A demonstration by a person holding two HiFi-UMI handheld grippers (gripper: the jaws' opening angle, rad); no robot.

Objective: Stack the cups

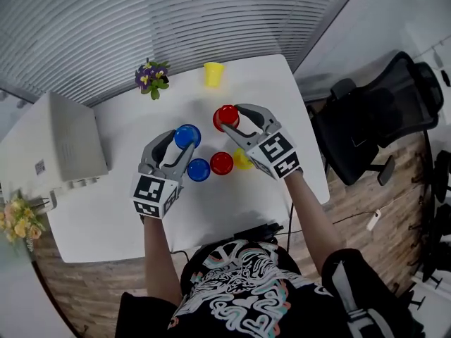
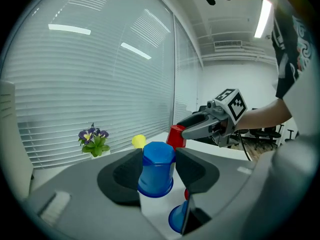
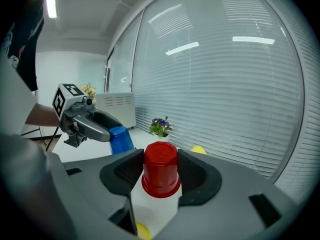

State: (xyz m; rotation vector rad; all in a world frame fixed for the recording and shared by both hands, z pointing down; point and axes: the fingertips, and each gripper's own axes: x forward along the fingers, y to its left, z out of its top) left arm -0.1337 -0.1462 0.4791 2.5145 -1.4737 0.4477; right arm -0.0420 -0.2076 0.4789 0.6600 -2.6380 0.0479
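My left gripper (image 1: 184, 139) is shut on an upside-down blue cup (image 2: 157, 169), held above the white table (image 1: 127, 125). To its right, my right gripper (image 1: 233, 117) is shut on an upside-down red cup (image 3: 161, 170), also off the table. The two held cups hang side by side, a little apart. Below them on the table stand a second blue cup (image 1: 199, 169), a second red cup (image 1: 221, 163) and a yellow cup (image 1: 241, 160), which is partly hidden by the right gripper. Another yellow cup (image 1: 213, 74) stands alone near the far edge.
A small pot of purple and yellow flowers (image 1: 151, 77) sits at the table's far left. A large white box-like unit (image 1: 56, 143) stands along the left edge. A black office chair (image 1: 373, 118) is beyond the right edge. Window blinds lie behind the table.
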